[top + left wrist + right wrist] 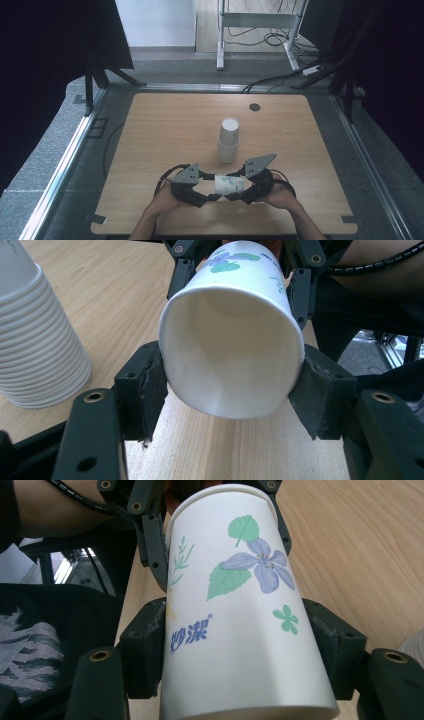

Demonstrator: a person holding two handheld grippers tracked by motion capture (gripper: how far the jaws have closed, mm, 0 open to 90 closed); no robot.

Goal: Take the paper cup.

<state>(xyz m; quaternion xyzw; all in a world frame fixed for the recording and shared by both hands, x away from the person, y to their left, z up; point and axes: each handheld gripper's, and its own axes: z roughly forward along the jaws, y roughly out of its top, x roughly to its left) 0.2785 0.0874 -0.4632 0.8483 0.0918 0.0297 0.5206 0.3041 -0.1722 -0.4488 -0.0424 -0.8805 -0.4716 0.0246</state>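
Item: paper cup (228,184), white with flower print, lying on its side just above the near middle of the worktop (165,125), held between two claws. Long axis level, running left to right across the scene. Open mouth toward the left, base toward the right.

Left claw (212,196): pinching the cup at the rim end, pads pressed on either side of the mouth, which is squeezed slightly oval in the left gripper view (232,340).

Right claw (232,196): clamped on the cup wall nearer the base, pads (145,650) against both flanks.

Both hands equally near, one per end; cup bridging the gap between them.

Stack of nested cups (228,140): upside down, upright, just beyond the held cup toward the far side, not touching it.

Judgement: coming move hinges on that left-right axis; separating along it, or tipping the cup toward the stack.
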